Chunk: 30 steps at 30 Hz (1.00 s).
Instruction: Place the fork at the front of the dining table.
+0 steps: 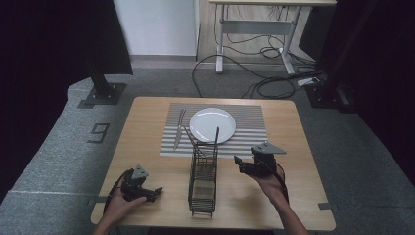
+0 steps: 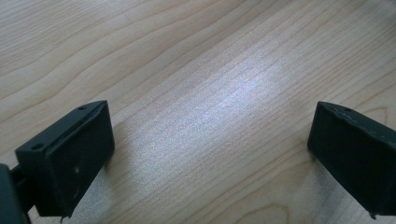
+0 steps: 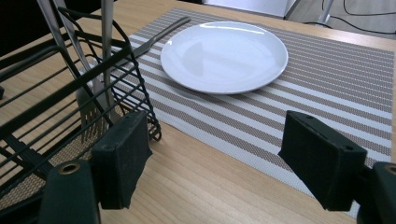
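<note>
Wood grain of the table (image 2: 201, 70) lies under the left gripper (image 1: 147, 194), low at the near left edge, jaws spread wide, nothing between them. Just beyond at centre stands the wire caddy (image 1: 202, 181), long axis running near to far, cutlery leaning in its far end. Right gripper (image 1: 243, 165) hovers beside the caddy's right flank, jaws wide apart and empty; its own view looks past the caddy's corner to a fork (image 3: 91, 100) standing tines-down, handle rising up and tilted away, with other handles next to it. Judged step: table setting in progress, right gripper approaching to draw a piece from the caddy. Next move calls for turning the jaws in toward an upright handle above the rim, closing on it, lifting straight up. Farther off, on the striped mat (image 1: 244, 142), a plate (image 1: 212, 125); left of it a fork (image 1: 181, 119) and knife (image 1: 177, 137) lie lengthwise, near to far.
</note>
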### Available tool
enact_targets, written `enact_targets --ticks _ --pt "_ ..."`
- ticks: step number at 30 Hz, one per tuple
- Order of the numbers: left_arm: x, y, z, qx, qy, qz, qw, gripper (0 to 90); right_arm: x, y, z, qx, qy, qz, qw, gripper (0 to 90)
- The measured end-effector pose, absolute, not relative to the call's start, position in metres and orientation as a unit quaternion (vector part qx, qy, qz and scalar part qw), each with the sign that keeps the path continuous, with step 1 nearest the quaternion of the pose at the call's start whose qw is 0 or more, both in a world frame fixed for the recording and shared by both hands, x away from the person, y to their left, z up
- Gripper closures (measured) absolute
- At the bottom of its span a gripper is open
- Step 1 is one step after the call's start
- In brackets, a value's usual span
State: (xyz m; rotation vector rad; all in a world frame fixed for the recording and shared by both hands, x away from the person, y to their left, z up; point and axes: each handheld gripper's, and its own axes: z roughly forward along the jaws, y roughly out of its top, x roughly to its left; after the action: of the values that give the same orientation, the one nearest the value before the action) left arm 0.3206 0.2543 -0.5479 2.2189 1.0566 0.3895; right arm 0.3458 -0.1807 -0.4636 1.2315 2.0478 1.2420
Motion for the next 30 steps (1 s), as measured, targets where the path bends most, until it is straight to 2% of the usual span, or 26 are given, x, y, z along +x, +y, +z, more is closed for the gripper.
enact_targets --ticks 30 --pt "0.320 0.254 -0.548 0.844 0.403 0.148 0.322 0.4 0.357 -0.144 -0.446 0.415 0.748 0.468 0.222 34.9"
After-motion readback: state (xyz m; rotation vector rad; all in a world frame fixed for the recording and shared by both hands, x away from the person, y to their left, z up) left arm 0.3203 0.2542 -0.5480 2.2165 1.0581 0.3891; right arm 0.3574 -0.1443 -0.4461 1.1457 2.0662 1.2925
